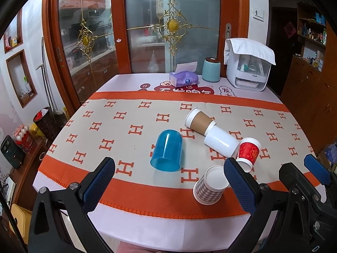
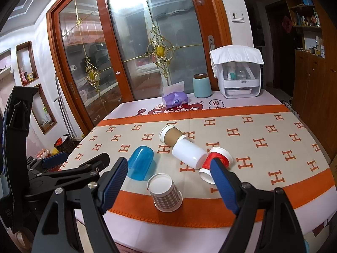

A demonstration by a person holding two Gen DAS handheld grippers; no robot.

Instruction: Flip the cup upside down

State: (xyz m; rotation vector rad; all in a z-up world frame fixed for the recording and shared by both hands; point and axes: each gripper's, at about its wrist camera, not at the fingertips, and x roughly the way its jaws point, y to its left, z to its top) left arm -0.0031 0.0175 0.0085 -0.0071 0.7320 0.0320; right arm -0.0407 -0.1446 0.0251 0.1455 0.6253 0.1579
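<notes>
Several cups sit on the patterned table runner [image 1: 126,113]. A blue translucent cup [image 1: 167,151] [image 2: 140,162] lies on its side. A checked paper cup [image 1: 210,185] [image 2: 165,191] stands upside down near the front. A red paper cup [image 1: 248,151] [image 2: 214,164], a white cup [image 1: 221,142] [image 2: 189,152] and a brown-sleeved cup [image 1: 200,121] [image 2: 171,137] lie on their sides. My left gripper [image 1: 170,181] is open and empty above the front edge, facing the blue cup. My right gripper [image 2: 170,183] is open and empty, with the checked cup between its fingers in view.
A purple tissue pack [image 1: 183,78], a teal canister [image 1: 211,69] and a white appliance with a cloth over it [image 1: 248,67] stand at the table's far edge. Glass doors are behind. A cabinet [image 1: 305,88] stands to the right. A bin [image 1: 45,122] sits on the floor left.
</notes>
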